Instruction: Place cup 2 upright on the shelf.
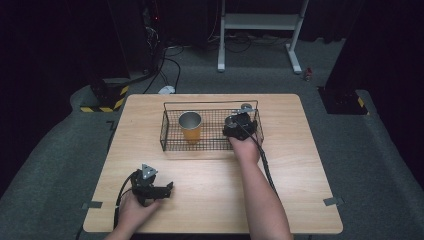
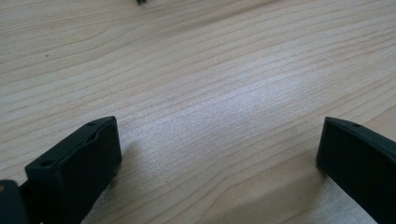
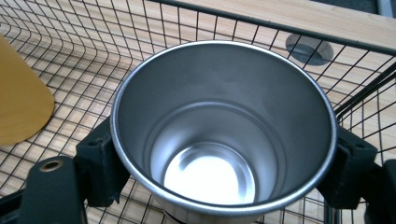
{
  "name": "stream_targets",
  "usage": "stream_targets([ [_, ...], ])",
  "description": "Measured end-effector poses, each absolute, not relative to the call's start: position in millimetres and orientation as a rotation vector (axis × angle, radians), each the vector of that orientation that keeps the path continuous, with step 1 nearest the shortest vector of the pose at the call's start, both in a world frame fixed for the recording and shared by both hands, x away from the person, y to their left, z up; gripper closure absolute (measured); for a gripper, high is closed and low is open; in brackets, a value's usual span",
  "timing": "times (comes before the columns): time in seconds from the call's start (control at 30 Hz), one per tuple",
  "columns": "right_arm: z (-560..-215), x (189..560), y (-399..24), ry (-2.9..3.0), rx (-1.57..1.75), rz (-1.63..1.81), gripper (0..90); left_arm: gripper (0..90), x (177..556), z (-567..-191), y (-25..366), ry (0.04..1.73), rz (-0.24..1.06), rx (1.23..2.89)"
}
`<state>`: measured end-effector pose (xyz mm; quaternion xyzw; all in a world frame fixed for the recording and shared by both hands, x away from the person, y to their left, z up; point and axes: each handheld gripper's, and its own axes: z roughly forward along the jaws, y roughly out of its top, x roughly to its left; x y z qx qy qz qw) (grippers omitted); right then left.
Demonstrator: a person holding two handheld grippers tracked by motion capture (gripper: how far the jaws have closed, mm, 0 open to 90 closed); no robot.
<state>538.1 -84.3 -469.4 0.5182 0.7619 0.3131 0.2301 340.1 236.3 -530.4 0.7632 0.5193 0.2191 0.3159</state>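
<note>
Steel, bare and shiny: a round open-topped metal cup (image 3: 224, 126), upright, clamped at the rim between the black jaws of the right gripper (image 3: 224, 161), one jaw pressed to each side of the wall. Gripped high, probably so that the cup hangs plumb and the mouth stays clear of the jaws. Seen in the high view as well, right gripper (image 1: 239, 125) reaching into the right end of a black wire-mesh basket (image 1: 170, 142) with low sides and a raised rail, near the table's far edge. Whether the cup's base touches the mesh or hangs just above it: cannot tell. Beside it in the basket, towards the left and apart from it, an orange tapered cup with a steel lining (image 1: 190, 126), upright, mouth up; its orange side (image 3: 21, 100) at the left edge of the right gripper view. Beyond the basket rail, a round grey cable port (image 3: 308, 48) set in the tabletop.

Nearer the front, left gripper (image 1: 150, 187) resting low over the light wooden table (image 1: 300, 200), jaws spread wide on nothing but bare grain (image 2: 210, 93); likely parked there out of the way, since one gripper suffices for a cup this light.
</note>
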Motion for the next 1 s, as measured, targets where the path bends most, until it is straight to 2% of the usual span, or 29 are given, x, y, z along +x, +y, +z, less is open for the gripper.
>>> stream_targets([
  [0.6, -469.1, 535.3, -82.1, 2.143, 1.398, 0.825, 17.3, 0.3, 340.2, -530.4, 236.4, 1.367, 0.578, 2.011],
  [0.87, -467.6, 535.8, -84.0, 2.113, 1.396, 0.826, 9.2, 0.3, 340.2, -530.3, 236.5, 1.366, 0.578, 2.013],
  [1.0, -463.9, 534.9, -85.9, 2.095, 1.389, 0.839, 8.9, 0.3, 340.2, -530.4, 236.4, 1.367, 0.578, 2.012],
])
